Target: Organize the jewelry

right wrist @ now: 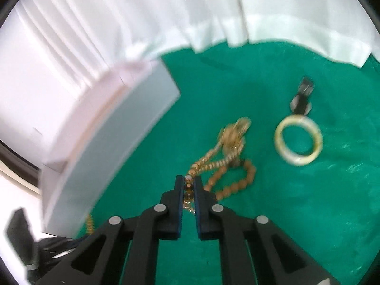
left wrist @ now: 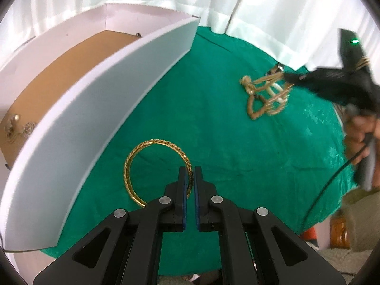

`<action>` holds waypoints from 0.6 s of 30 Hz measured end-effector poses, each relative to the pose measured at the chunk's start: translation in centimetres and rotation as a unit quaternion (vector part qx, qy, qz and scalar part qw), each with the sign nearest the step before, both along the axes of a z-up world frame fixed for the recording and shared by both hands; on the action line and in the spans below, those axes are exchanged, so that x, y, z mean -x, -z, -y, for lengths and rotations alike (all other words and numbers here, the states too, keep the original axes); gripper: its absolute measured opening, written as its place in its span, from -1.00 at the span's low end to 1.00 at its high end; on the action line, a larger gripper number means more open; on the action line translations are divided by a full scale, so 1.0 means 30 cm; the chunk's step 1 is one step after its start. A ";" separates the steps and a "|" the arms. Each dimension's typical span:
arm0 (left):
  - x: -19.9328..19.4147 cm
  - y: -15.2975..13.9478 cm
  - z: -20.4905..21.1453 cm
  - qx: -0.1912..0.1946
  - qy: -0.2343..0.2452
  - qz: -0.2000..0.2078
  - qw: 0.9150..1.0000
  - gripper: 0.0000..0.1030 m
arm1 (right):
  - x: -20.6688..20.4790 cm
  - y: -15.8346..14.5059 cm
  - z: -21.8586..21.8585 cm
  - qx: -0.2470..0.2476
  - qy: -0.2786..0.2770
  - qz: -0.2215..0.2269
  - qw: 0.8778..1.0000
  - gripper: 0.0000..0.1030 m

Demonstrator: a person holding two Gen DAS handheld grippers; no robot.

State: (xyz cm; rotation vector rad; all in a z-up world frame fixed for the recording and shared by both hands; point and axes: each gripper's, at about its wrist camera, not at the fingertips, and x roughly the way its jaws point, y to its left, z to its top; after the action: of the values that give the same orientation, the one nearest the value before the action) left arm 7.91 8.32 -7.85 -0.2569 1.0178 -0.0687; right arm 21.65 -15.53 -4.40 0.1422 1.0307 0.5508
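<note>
Left view: left tool (left wrist: 190, 173) is clamped on gold bangle (left wrist: 156, 169), just beside white box (left wrist: 99, 128). Right view: right tool (right wrist: 188, 182) pinches gold chain (right wrist: 213, 161) w/ tabletop (right wrist: 296, 213) beneath; lift slow, it tangles w/ beads (right wrist: 239, 178).

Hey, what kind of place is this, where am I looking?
Probably a home tabletop set up for sorting jewelry: a green cloth covers the surface, white curtains hang behind, and a white cardboard box sits beside a gold bangle.
</note>
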 end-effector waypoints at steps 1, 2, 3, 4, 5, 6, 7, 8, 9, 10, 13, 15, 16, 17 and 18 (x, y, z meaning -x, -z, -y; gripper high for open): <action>-0.001 -0.011 -0.001 0.000 -0.002 0.003 1.000 -0.94 | 0.002 -0.046 0.028 -0.008 0.001 0.010 1.000 -0.84; -0.002 -0.018 -0.002 0.000 -0.003 0.003 1.000 -0.94 | 0.005 -0.088 0.049 -0.016 0.002 0.018 1.000 -0.84; 0.001 -0.027 -0.002 0.001 -0.004 0.004 1.000 -0.94 | 0.010 -0.128 0.068 -0.024 0.000 0.026 0.999 -0.84; 0.007 -0.038 -0.002 0.002 -0.005 0.005 1.000 -0.94 | 0.015 -0.155 0.079 -0.029 -0.001 0.033 0.999 -0.84; 0.013 -0.052 -0.004 0.003 -0.006 0.006 1.000 -0.94 | 0.019 -0.185 0.083 -0.033 -0.003 0.040 0.999 -0.85; 0.019 -0.068 -0.005 0.003 -0.005 0.008 1.000 -0.94 | 0.035 -0.220 0.098 -0.039 -0.008 0.048 0.998 -0.84; 0.024 -0.080 -0.004 0.001 -0.005 0.011 1.000 -0.94 | 0.034 -0.237 0.087 -0.043 -0.010 0.052 0.998 -0.84; 0.030 -0.091 -0.005 -0.001 -0.005 0.014 1.000 -0.94 | 0.041 -0.256 0.080 -0.049 -0.013 0.057 0.997 -0.84; 0.034 -0.102 -0.003 -0.003 -0.005 0.016 1.000 -0.94 | 0.044 -0.278 0.076 -0.054 -0.017 0.063 0.996 -0.84; 0.036 -0.113 -0.002 -0.004 -0.004 0.019 1.000 -0.94 | 0.055 -0.297 0.072 -0.059 -0.021 0.070 0.996 -0.85; 0.051 -0.146 0.000 -0.007 -0.002 0.028 1.000 -0.94 | 0.099 -0.352 0.061 -0.077 -0.032 0.089 0.993 -0.84; 0.041 -0.148 0.005 -0.012 -0.003 0.028 1.000 -0.94 | 0.120 -0.353 0.023 -0.045 -0.043 0.109 0.992 -0.85; 0.040 -0.146 0.008 -0.012 -0.002 0.027 1.000 -0.94 | 0.123 -0.344 0.002 -0.010 -0.047 0.112 0.993 -0.85; 0.039 -0.141 0.008 -0.011 -0.002 0.025 1.000 -0.94 | 0.115 -0.309 -0.013 0.012 -0.044 0.096 0.994 -0.85; 0.042 -0.137 0.009 -0.010 -0.003 0.024 1.000 -0.94 | 0.113 -0.282 0.002 -0.006 -0.039 0.074 0.996 -0.85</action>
State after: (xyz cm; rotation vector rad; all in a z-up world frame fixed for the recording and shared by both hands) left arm 6.66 8.06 -3.73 -0.2385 0.9691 -0.0592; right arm 18.25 -15.58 4.05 0.0715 0.8912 0.6292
